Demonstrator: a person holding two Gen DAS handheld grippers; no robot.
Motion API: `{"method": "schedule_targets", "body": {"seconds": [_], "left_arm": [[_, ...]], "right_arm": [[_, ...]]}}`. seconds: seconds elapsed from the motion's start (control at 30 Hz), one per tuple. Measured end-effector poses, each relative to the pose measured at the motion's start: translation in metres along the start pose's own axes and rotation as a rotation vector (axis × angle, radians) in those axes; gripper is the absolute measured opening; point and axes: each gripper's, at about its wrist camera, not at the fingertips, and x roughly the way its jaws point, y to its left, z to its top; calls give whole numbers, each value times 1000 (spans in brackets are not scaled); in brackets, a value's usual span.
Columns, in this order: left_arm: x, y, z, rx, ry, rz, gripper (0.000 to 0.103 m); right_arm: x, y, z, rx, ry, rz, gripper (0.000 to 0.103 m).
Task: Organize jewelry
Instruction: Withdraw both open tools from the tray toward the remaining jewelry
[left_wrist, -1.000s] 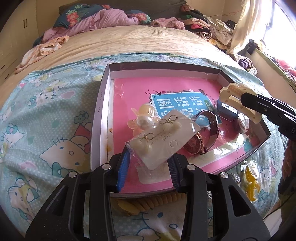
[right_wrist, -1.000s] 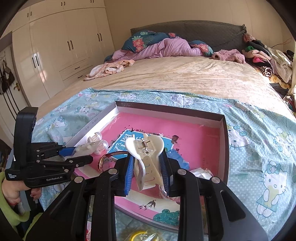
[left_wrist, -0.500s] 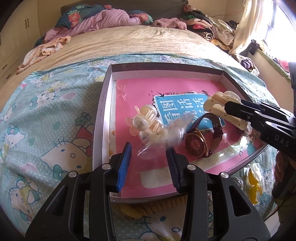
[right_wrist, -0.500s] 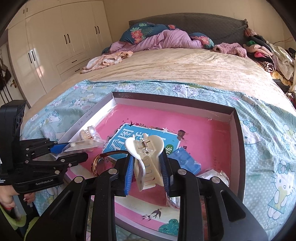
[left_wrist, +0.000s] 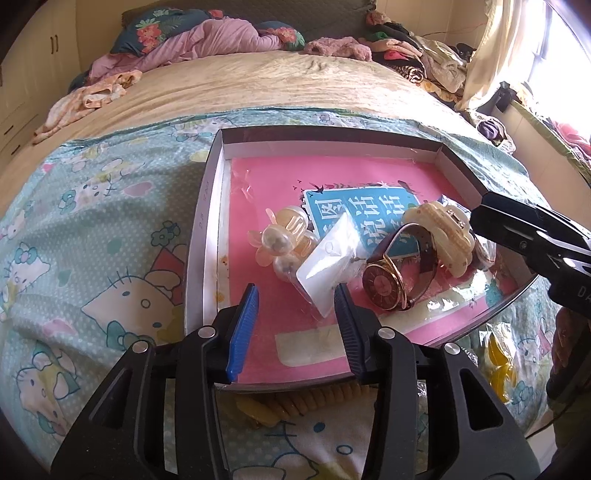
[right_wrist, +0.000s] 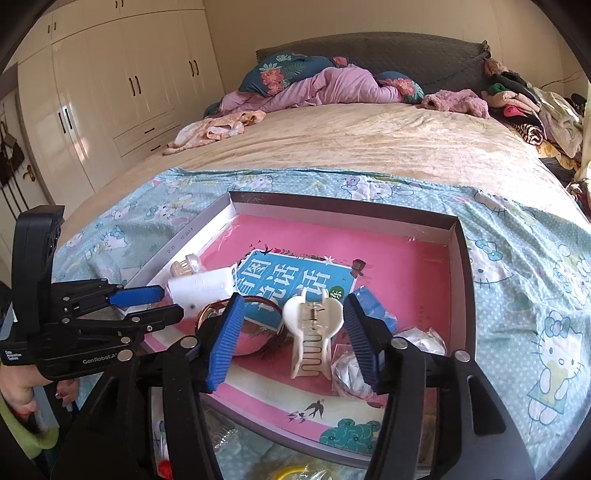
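Both loads sit loose in the tray.
Your right gripper (right_wrist: 293, 338), jaws just opened wide, straddles the cream hair claw (right_wrist: 312, 328); your half-open left gripper (left_wrist: 295, 314) brushes the earring packet (left_wrist: 328, 264). Withdrawing carelessly could drag either.

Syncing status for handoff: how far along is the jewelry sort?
Done: watch, pearl clip lie in box. In hand: nothing. The right tongs just opened, cream claw clip loose between them. The left tongs just opened, earring card corner between them, ungripped. Left: yellow pieces outside the box.
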Motion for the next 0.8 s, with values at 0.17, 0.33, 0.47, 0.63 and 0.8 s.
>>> {"method": "schedule_targets", "body": {"seconds": [0.17,0.33,0.47,0.63,0.8], "left_arm": [[-6,1,0,-7,-9,2,39],[-17,2,-1,-18,-25,3,57],[-29,2,-1,-28,-44,5,69],[-46,3,-3,-39,-74,2,86],[-62,3,-7,-52,-100,-3,92]], "right_arm": [[-22,-2,0,11,-39,-6,75],[-44,-2,-2,17,-69,-7,82],[-59,0,-4,14,-84,-7,85],[-75,4,-8,-1,-97,-6,89],[-87,8,-13,-8,-100,-7,90]]}}
